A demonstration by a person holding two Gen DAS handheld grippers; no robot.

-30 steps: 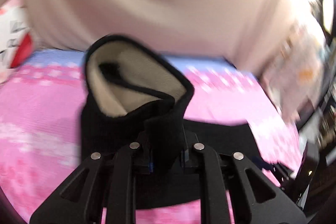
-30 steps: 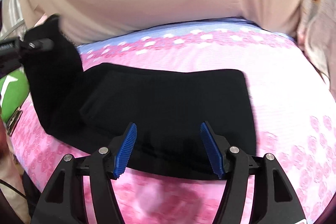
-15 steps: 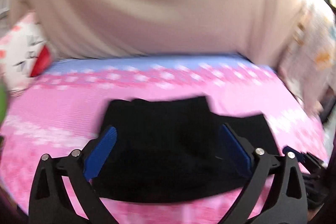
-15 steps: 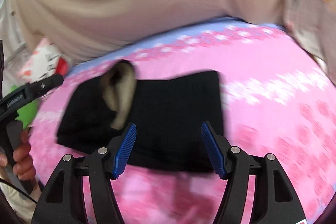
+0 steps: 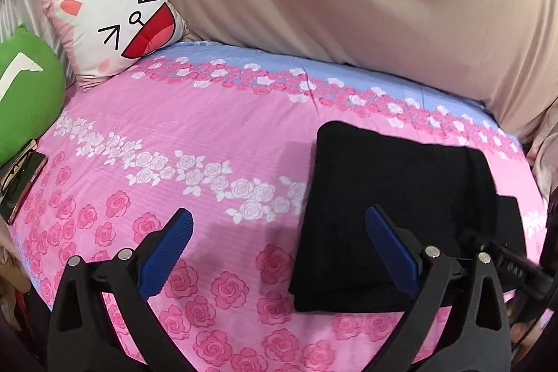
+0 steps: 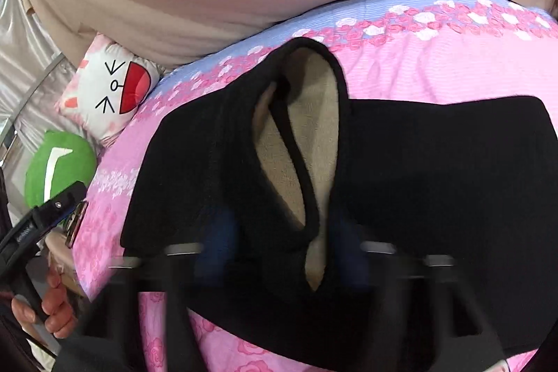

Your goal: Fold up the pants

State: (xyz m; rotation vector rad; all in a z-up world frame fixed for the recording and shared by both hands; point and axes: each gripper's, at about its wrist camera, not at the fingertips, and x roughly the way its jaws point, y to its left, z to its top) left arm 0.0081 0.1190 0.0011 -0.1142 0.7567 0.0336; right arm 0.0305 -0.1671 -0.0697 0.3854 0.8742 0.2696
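Black pants lying on the pink bed, right side lifting.
The left gripper [image 5: 279, 253] is hovering with fingers spread wide, empty, over the bed [image 5: 181, 135]; the pants [image 5: 394, 204] are lying folded to its right. The right gripper [image 6: 279, 250] is blurred, its fingers apparently pinching a pants fold.

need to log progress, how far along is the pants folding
Mostly done: the black pants lie in a compact stack on the pink bedsheet. In hand: the blurred right gripper is at a raised end showing the beige lining; its grip is unclear. The left gripper is open over bare sheet. Left: laying that end flat.
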